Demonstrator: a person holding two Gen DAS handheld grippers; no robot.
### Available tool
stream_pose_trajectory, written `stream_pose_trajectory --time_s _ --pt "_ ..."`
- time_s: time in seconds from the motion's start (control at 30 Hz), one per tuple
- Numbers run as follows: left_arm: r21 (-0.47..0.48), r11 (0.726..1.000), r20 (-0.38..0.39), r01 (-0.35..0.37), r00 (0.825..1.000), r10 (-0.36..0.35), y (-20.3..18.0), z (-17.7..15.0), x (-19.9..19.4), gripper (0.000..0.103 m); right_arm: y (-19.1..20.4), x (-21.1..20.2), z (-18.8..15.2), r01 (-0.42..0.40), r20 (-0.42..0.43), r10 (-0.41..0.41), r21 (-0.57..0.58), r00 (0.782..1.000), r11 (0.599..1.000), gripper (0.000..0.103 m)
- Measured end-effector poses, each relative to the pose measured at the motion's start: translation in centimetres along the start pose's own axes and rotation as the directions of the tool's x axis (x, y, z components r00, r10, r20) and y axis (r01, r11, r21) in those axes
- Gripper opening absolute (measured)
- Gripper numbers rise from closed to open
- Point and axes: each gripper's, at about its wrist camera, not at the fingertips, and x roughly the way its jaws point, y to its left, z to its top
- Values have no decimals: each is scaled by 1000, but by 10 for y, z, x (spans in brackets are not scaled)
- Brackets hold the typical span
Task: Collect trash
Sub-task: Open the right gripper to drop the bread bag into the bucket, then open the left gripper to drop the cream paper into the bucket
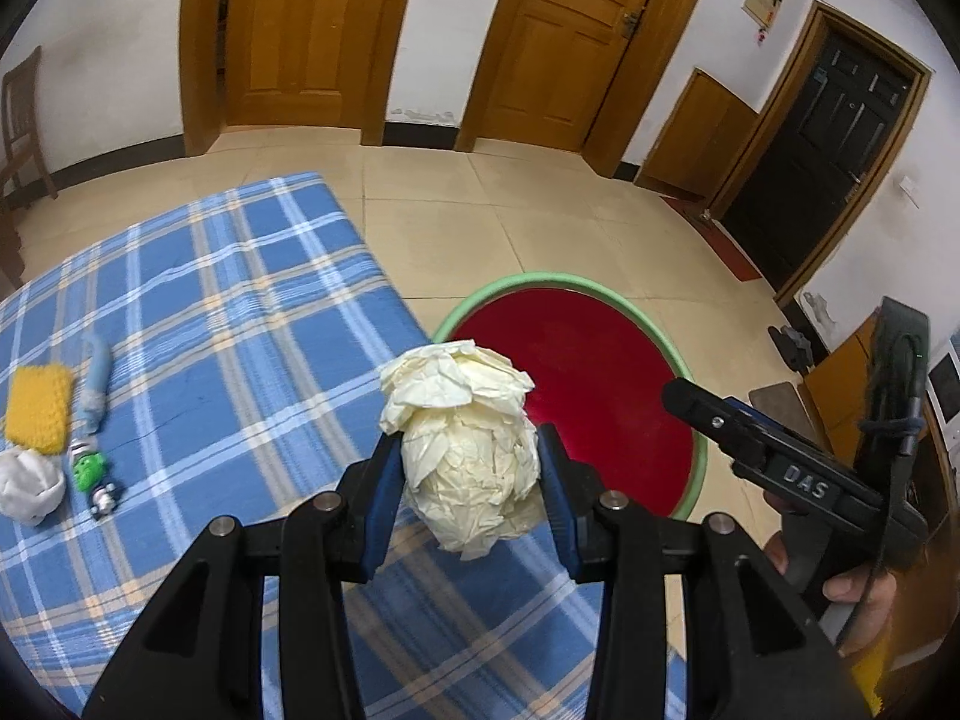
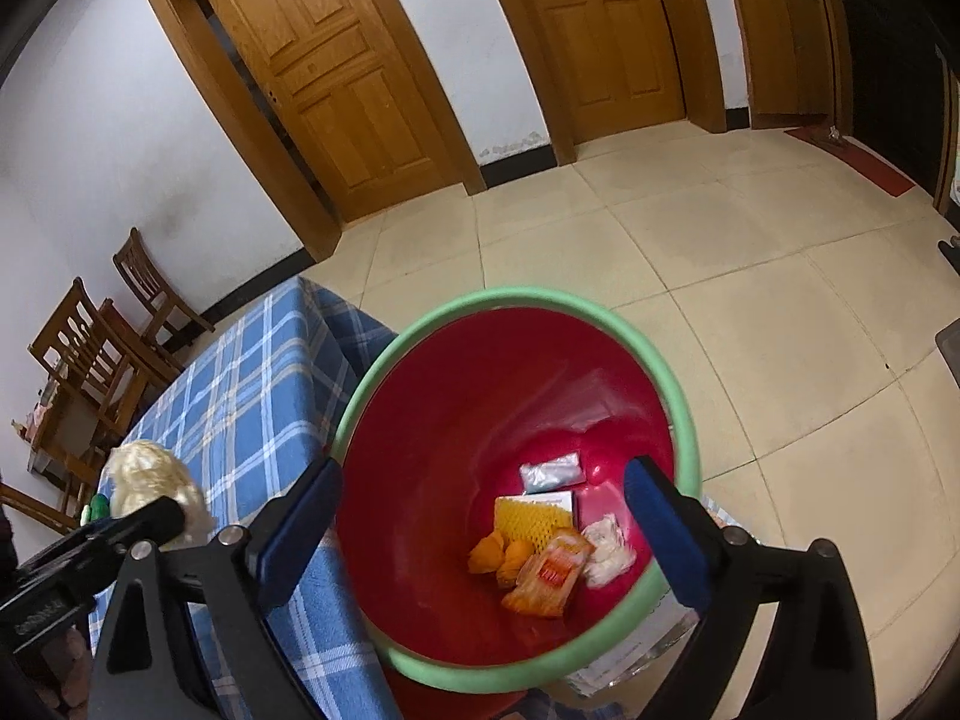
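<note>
My left gripper [image 1: 471,468] is shut on a crumpled cream paper ball [image 1: 465,450], held above the edge of the blue plaid table [image 1: 210,312], just left of the red bin with a green rim [image 1: 600,384]. In the right wrist view the paper ball [image 2: 150,489] shows at the left. My right gripper [image 2: 480,516] is open and empty, hovering over the bin [image 2: 516,300], which holds several pieces of trash [image 2: 546,546]. The right gripper also shows in the left wrist view [image 1: 678,396].
On the table's left lie a yellow sponge [image 1: 39,408], a white crumpled wad [image 1: 27,483], a blue tube [image 1: 96,384] and a green toy [image 1: 90,471]. Wooden chairs [image 2: 102,348] stand behind the table. Wooden doors [image 1: 312,30] line the far wall.
</note>
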Motion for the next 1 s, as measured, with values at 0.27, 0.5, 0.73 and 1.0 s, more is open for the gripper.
stream_pose_trajectory --time_s 0.27,0.5,0.73,1.0 --pt "42 998 -24 37 999 -36 -20 3 27 43 -11 -28 -1 20 60 -22 24 998 1000 97" --pt "75 996 -50 52 998 -48 -34 7 49 43 -15 -36 -4 24 77 -27 38 997 999 97" --pt "83 996 -41 32 999 -29 -41 10 49 63 -18 -36 -7 21 77 -25 53 997 998 97" --pt "64 997 -23 42 999 -41 -37 12 36 63 -18 -38 -9 18 81 -22 55 996 998 97"
